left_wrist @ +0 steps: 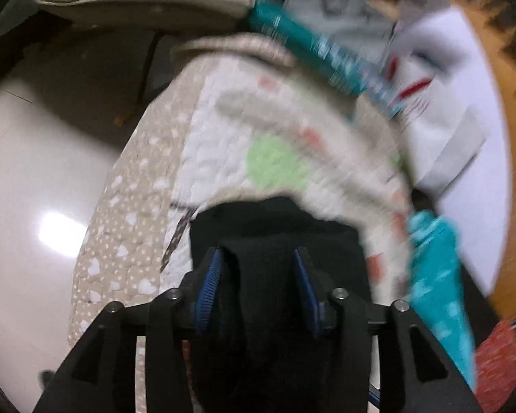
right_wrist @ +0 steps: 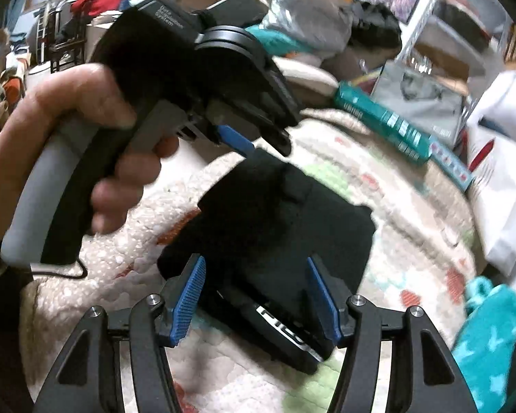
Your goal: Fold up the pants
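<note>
Black pants (right_wrist: 275, 227) lying folded into a compact block on the quilted blanket (right_wrist: 388, 186), right in mid-frame of the right wrist view. Folded shape plain from there: squared corners, a waistband with white lettering at the near edge, down between the blue pads. Right gripper (right_wrist: 258, 296) standing wide over that near edge, pads (right_wrist: 189, 299) clear of the cloth on both sides, nothing pinched.

Same view catching what the other cannot: a hand (right_wrist: 79, 144) wrapped round the grey handle of the left gripper (right_wrist: 258, 144), one blue finger poking down to the far edge of the pants, touching or just above, hard to call.

Over on the left wrist view, heavy blur. Left gripper (left_wrist: 258, 275) partly parted, dark fabric of the pants (left_wrist: 275, 241) bunched between the blue pads (left_wrist: 210, 282); pressing or just flanking, cannot tell through the smear. Only here: the blanket's beige heart-print border (left_wrist: 127, 227) and glossy pale floor (left_wrist: 34, 189) off to the left.

Both views sharing a teal box (right_wrist: 378, 120) along the far edge and teal cloth (right_wrist: 488, 337) at the right.
</note>
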Demonstrator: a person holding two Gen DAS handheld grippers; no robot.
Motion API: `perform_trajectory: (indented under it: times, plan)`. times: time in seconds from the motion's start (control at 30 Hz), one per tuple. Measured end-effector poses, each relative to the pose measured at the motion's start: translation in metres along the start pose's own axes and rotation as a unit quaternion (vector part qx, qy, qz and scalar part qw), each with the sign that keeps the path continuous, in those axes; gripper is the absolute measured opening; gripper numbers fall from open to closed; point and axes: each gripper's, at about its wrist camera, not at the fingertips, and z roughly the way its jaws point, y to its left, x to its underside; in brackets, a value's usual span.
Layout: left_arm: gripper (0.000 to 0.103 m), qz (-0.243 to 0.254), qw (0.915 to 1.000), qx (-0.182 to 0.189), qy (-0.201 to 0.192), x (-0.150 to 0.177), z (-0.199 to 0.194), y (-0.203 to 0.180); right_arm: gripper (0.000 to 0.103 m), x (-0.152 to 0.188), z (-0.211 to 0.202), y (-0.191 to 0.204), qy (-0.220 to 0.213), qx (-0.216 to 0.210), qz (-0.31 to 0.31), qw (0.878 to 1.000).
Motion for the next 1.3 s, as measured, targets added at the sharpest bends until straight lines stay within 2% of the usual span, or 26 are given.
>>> perform_trajectory:
  times: [0.07, 0.17, 0.37, 0.53, 0.67, 0.8, 0.93, 1.17, 1.3]
  plan:
    - [0.047, 0.003, 0.999, -0.035, 0.029, 0.003, 0.02, 0.003, 0.066, 0.004, 0.02, 0.007, 0.031, -0.019, -0.003, 0.999]
    - [0.047, -0.019, 0.9991, -0.018, 0.033, 0.0, 0.014, 0.011, 0.077, 0.011, 0.036, 0.025, 0.042, -0.007, -0.034, 0.999]
    - [0.046, -0.07, 0.9974, 0.004, 0.017, 0.0, -0.017, 0.031, 0.078, 0.01, 0.011, 0.027, 0.028, -0.023, -0.054, 0.998]
    - [0.048, -0.14, 0.9892, 0.043, 0.01, 0.005, -0.04, 0.054, 0.079, 0.017, -0.007, -0.012, 0.02, -0.022, 0.005, 1.0]
    - [0.051, -0.166, 0.9843, 0.058, 0.005, 0.018, -0.046, 0.061, 0.079, 0.027, -0.014, -0.062, 0.022, -0.026, 0.108, 0.994]
    - [0.056, -0.17, 0.9837, 0.057, -0.003, 0.029, -0.046, 0.058, 0.08, 0.035, -0.016, -0.108, 0.022, -0.046, 0.213, 0.976]
    - [0.062, -0.155, 0.9863, 0.057, -0.004, 0.035, -0.04, 0.047, 0.082, 0.043, -0.009, -0.141, 0.027, -0.075, 0.299, 0.951]
    - [0.073, -0.113, 0.9892, 0.094, -0.008, 0.038, -0.028, 0.023, 0.083, 0.041, 0.029, -0.17, 0.052, -0.112, 0.379, 0.917]
    - [0.073, -0.085, 0.9951, 0.051, 0.003, 0.037, -0.016, 0.013, 0.084, 0.041, 0.051, -0.177, 0.06, -0.134, 0.413, 0.899]
